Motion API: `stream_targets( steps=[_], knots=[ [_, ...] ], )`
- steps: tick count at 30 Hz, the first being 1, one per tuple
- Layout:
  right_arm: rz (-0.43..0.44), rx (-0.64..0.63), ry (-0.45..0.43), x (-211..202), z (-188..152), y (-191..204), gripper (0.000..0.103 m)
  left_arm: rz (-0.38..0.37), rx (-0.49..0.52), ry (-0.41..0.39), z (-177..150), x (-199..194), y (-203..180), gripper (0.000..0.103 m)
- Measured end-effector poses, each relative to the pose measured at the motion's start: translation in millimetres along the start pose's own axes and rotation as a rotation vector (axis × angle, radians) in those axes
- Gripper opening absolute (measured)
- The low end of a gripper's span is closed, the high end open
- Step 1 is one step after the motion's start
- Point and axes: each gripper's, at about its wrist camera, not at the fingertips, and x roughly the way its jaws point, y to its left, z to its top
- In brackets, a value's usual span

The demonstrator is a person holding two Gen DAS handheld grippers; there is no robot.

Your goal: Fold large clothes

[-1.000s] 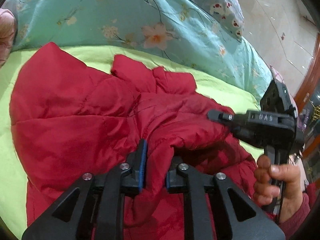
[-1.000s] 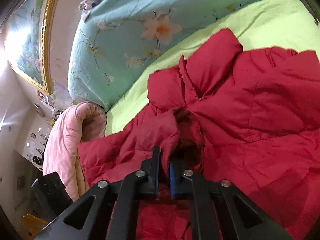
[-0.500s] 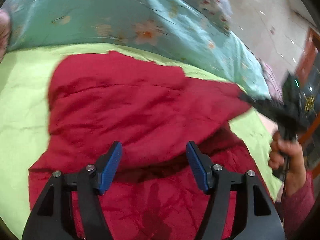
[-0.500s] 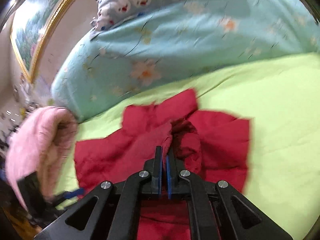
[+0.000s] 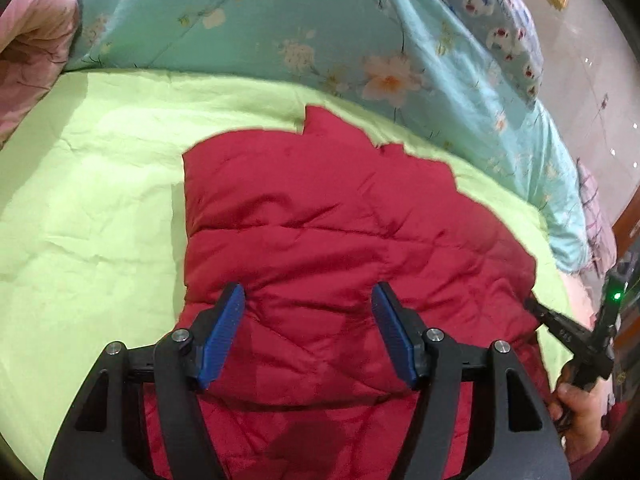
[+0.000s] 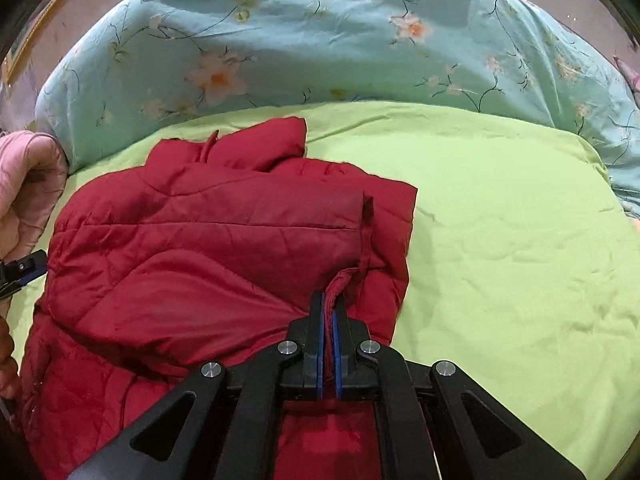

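Spread across the bed: a lime-green cotton sheet [image 6: 500,240]. Bunched along its far edge, a turquoise duvet printed with pale flowers [image 6: 304,40]. At the sheet's left in both views, a rolled pink quilted blanket [image 5: 32,40]. Beyond the duvet, a white pillow with small red and blue prints [image 5: 496,12].

Lying on the green sheet, folded over on itself: a large red quilted puffer jacket [image 5: 328,216], upper layer over lower layer, one puffy lobe poking out at the far end.

Left gripper [image 5: 308,332]: blue-padded fingers [image 5: 222,334] parted wide, having just opened, poised over the jacket with red fabric visible between them but no pad pressing on it; released, not gripping.

Right gripper [image 6: 328,328]: fingers pressed nearly together, pinching a thin ridge of the jacket's red edge at the near right corner of the folded layer. Seen from the left wrist view at far right, tip meeting the jacket's edge, held by a bare hand [image 5: 580,412] in a dark red sleeve.
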Motion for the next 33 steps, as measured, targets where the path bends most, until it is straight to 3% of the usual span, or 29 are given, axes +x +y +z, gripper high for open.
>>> stream_targets(
  steps=[5,9,13,18,20,25,28,30,33],
  knots=[
    [0.019,0.007,0.029,7,2,2,0.003,0.033,0.036,0.017,-5,10,-6,0.065],
    [0.066,0.074,0.033,-2,6,-8,0.012,0.005,0.028,0.014,-4,3,-3,0.065],
    [0.078,0.093,-0.026,-26,13,-5,0.017,-0.009,0.025,-0.025,2,-10,1,0.065],
    [0.051,0.069,-0.152,-53,33,13,0.029,0.000,0.007,-0.055,18,-11,10,0.065],
    [0.107,0.049,-0.138,-48,43,25,0.030,-0.002,-0.006,-0.060,25,-7,13,0.065],
    [0.170,-0.081,-0.043,-3,54,72,0.027,-0.034,0.015,-0.032,39,13,4,0.065],
    [0.037,-0.155,0.050,41,49,80,0.024,-0.035,0.042,0.007,39,28,0,0.065],
    [0.067,-0.078,0.113,62,42,58,0.017,-0.062,0.059,0.033,36,34,-3,0.065],
    [0.080,-0.002,0.111,66,30,33,0.002,-0.036,0.112,0.091,26,48,-7,0.063]
  ],
)
